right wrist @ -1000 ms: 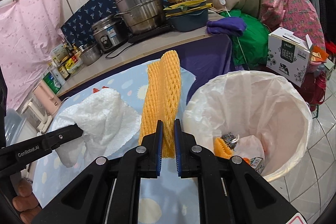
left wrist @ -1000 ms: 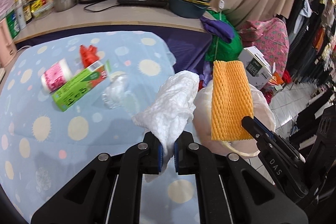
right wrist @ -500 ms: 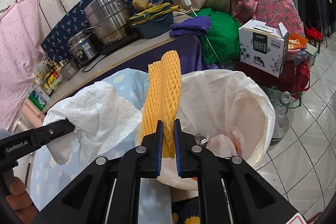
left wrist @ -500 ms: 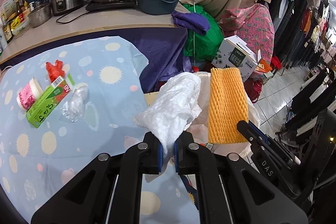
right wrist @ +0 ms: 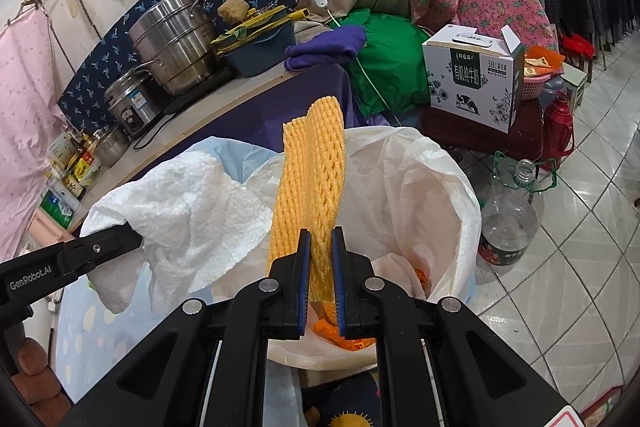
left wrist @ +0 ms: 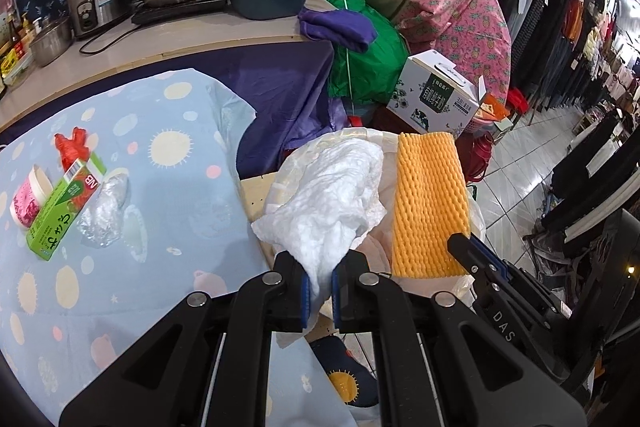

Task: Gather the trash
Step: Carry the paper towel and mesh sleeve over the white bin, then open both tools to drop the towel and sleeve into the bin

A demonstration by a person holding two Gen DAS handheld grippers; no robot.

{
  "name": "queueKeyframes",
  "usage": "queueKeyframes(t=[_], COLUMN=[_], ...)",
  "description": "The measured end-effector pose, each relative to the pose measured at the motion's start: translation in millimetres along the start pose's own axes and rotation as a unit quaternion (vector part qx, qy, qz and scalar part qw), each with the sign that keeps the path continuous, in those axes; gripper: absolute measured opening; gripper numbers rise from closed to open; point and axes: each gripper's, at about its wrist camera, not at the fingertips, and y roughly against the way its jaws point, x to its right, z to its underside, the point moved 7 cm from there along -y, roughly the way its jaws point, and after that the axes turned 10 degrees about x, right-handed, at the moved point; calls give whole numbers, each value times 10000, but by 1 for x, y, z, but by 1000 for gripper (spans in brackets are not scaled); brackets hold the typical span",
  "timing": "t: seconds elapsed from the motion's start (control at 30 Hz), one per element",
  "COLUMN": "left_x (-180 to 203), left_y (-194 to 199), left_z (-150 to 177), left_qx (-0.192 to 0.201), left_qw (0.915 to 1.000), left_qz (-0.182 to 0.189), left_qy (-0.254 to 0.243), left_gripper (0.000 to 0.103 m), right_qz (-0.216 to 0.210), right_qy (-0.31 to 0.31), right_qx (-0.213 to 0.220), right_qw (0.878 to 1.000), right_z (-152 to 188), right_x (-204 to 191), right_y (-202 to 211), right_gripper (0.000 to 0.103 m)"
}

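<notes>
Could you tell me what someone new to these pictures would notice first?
The eye goes first to the orange foam net, pinched upright in the right tool over the white-lined trash bin. Beside it, the left tool clamps a crumpled white paper towel at the bin's near edge. More litter, including a green carton, lies on the spotted blue tablecloth.

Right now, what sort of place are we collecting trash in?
Likely a clothing shop with a makeshift cooking corner. Dark garments on racks line the tiled aisle, a large stainless steel steamer pot and silver rice cooker sit on the counter, and a white-lined trash bin stands beside the blue dotted tablecloth.
</notes>
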Motion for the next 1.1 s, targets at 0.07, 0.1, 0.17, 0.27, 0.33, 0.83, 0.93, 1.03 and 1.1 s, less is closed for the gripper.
queueKeyframes(t=[0.07, 0.1, 0.17, 0.27, 0.33, 0.83, 0.93, 1.03, 1.1], left_x=[4, 6, 10, 15, 19, 26, 23, 21, 19], left_y=[-4, -5, -9, -13, -16, -28, -27, -25, -24], left_z=[0, 1, 0, -2, -2, -1, -1, -1, -2], left_qx=[-28, -34, -49, -56, -57, -145, -137, -123, -123], left_qw=[10000, 10000, 9999, 9999, 9998, 9997, 9997, 9998, 9998], left_qz=[16, 20, 24, 63, 84, 115, 116, 100, 91], left_qy=[-31, -51, -96, -148, -191, -167, -138, -123, -95], left_gripper=[7, 7, 7, 7, 7, 21, 21, 21, 21], right_qz=[18, 25, 53, 77, 88, 200, 187, 169, 154], right_qy=[-25, -34, -53, -83, -92, -194, -169, -150, -132], right_qx=[-14, -23, -32, -42, -49, 45, 39, 32, 28], right_qw=[10000, 10000, 10000, 9999, 9999, 9996, 9997, 9997, 9998], right_z=[0, 0, 0, 0, 0, -4, -4, -4, -4], right_x=[3, 4, 6, 8, 9, 13, 10, 7, 5], right_y=[-1, -2, -4, -7, -8, -10, -10, -11, -11], right_gripper=[10, 10, 11, 11, 11, 30, 30, 31, 31])
